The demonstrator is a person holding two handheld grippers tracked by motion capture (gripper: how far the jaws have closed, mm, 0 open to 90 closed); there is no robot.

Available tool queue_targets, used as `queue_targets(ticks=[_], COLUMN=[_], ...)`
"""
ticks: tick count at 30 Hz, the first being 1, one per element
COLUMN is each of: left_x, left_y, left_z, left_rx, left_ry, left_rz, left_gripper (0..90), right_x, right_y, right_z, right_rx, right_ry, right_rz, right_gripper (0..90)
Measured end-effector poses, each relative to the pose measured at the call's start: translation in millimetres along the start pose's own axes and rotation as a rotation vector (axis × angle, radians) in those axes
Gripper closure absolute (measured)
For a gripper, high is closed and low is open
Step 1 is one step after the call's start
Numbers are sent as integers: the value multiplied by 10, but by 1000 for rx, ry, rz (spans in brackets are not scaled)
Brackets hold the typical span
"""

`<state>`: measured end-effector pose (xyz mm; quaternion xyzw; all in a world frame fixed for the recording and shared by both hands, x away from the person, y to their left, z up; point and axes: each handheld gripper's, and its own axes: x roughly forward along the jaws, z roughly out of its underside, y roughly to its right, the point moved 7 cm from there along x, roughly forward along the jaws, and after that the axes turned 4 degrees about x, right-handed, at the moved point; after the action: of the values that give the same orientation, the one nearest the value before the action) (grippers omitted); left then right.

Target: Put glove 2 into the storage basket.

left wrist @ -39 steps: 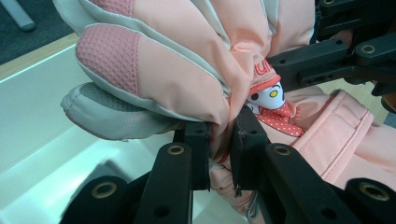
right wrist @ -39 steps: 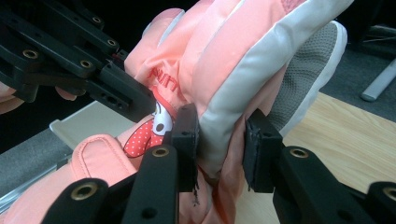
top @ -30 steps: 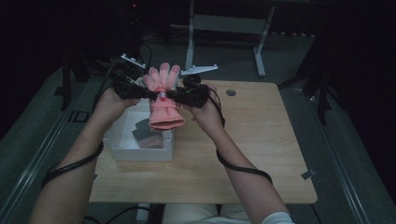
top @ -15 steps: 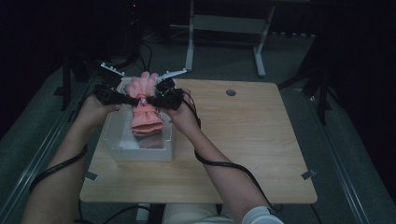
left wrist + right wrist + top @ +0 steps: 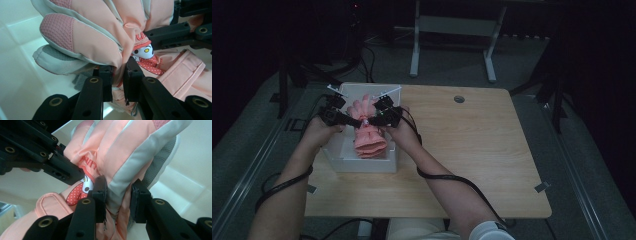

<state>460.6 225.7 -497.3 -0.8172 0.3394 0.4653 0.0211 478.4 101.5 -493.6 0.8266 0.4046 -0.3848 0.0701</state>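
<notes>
Pink padded glove point(image 5: 368, 134), grey-trimmed, cartoon patch, pinched between both tongs point(image 5: 117, 80) point(image 5: 117, 201).

one pink glove point(image 5: 368, 131) is pinched between two sets of fingers, over one white box point(image 5: 362, 163) on one worktop point(image 5: 472, 150), with two grippers.
</notes>
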Motion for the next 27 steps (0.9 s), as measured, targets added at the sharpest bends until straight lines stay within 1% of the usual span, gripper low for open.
queue_targets(ticks=[2,5,7,9,10,11,14,17,18,19,20,22,24,25,26,27], left_x=[19,65,85,111,124,132,147,167,177,177,192,197,208,222,231,246], left_y=[4,-7,-11,0,4,7,-4,-17,-24,-24,-31,-42,-41,-34,-35,-40], left_z=[13,47,61,63,67,67,79,86,87,87,93,100,102,103,103,104], left_rx=[6,3,1,8,14,15,3,-7,-6,-6,-3,-6,-1,-1,4,14], left_ry=[-14,-50,-80,-100,-113,-116,-140,-162,-172,-172,-189,-202,-208,-220,-228,-245], left_rz=[-8,-27,-50,-81,-87,-93,-104,-127,-146,-146,-173,-199,-210,-215,-228,-250], left_gripper=[788,788,787,786,785,785,782,769,764,754,754,720,714,713,713,711], right_x=[13,60,95,122,133,142,169,184,185,185,182,172,151,132,93,65], right_y=[-7,-27,-40,-39,-39,-39,-37,-31,-32,-32,-28,-23,-15,-8,1,5], right_z=[5,21,25,23,25,30,34,27,25,25,20,10,-4,-18,-45,-59], right_rx=[-15,-40,-37,-34,-35,-32,-27,-19,-19,-19,-22,-27,-22,-20,-23,-25], right_ry=[-15,-64,-96,-126,-140,-156,-190,-195,-193,-193,-187,-169,-148,-135,-111,-103], right_rz=[6,40,45,52,54,59,79,98,99,99,103,105,103,104,107,101], right_gripper=[697,700,703,702,702,700,676,629,613,613,595,547,534,513,507,486])
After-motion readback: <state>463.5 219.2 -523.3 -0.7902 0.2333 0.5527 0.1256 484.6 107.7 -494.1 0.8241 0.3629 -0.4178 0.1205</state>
